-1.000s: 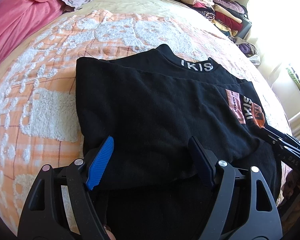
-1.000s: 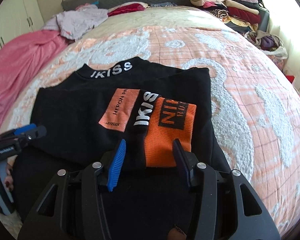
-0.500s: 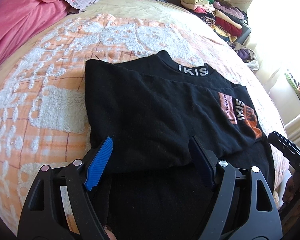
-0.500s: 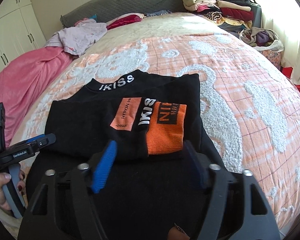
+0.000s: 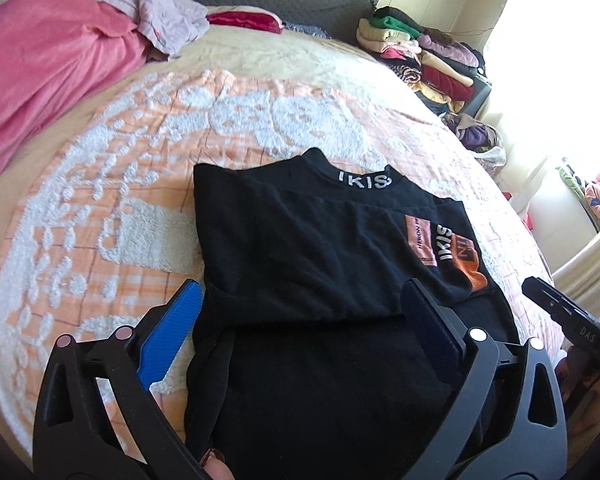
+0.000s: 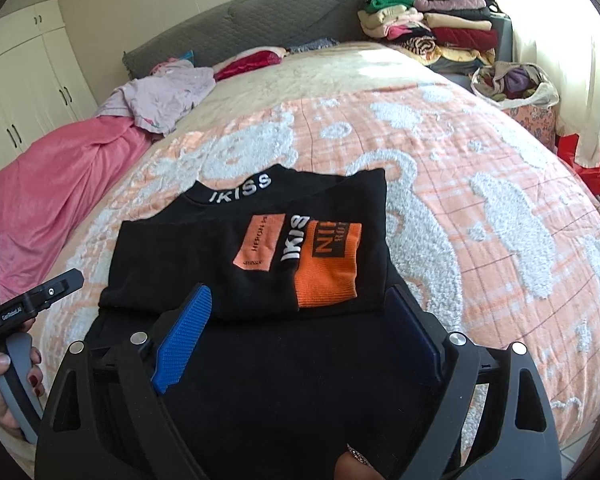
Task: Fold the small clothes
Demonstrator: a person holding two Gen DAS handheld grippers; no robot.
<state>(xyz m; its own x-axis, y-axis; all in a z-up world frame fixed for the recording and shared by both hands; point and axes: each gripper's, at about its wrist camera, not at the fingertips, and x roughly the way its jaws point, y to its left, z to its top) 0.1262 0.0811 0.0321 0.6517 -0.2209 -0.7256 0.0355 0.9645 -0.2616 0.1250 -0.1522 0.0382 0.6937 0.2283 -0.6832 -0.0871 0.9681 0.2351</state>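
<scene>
A black top [image 5: 300,248] with a white-lettered collar and an orange cuff [image 6: 326,268] lies partly folded on the bed, its sleeves laid across the body. It also shows in the right wrist view [image 6: 204,256]. My left gripper [image 5: 300,328] is open and empty, held above the top's near left part. My right gripper [image 6: 300,340] is open and empty, held above the near right part, just short of the orange cuff. Neither touches the cloth.
The bed has an orange and white blanket [image 6: 460,184]. A pink blanket [image 5: 40,64] and a lilac garment [image 5: 168,16] lie at the far left. Stacked folded clothes [image 6: 432,28] and a bag of clothes [image 6: 512,84] stand at the far right.
Both grippers have risen and drawn back from the top. The top lies where it was.
</scene>
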